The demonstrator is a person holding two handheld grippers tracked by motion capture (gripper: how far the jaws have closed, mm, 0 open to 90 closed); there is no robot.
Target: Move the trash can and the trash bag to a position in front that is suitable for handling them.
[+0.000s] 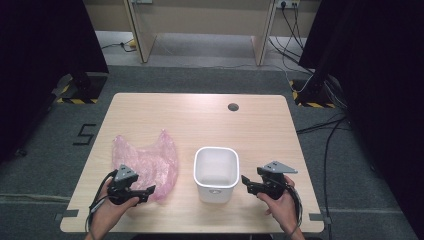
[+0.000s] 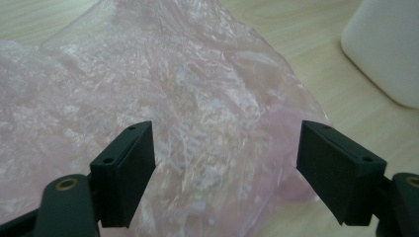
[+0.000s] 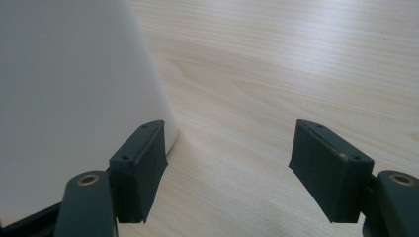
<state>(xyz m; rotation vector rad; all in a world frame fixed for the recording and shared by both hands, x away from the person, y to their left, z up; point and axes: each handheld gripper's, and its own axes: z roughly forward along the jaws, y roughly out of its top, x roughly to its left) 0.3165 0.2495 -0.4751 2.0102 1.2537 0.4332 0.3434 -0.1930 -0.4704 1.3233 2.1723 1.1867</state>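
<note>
A crumpled pink plastic bag (image 1: 145,162) lies flat on the left half of the wooden table (image 1: 200,120). A white square bin (image 1: 216,172) stands upright just right of it, with nothing showing inside. My left gripper (image 1: 149,192) is open at the bag's near edge. In the left gripper view the bag (image 2: 163,98) spreads under and between the jaws, and the bin (image 2: 385,49) stands at the upper right. My right gripper (image 1: 246,183) is open just right of the bin. In the right gripper view the bin's wall (image 3: 69,94) rises beside the left jaw.
The table has a round cable hole (image 1: 233,106) near its far edge. Bare wood stretches behind the bag and bin. Cables (image 1: 325,130) trail over the grey floor to the right, and black stands flank the table.
</note>
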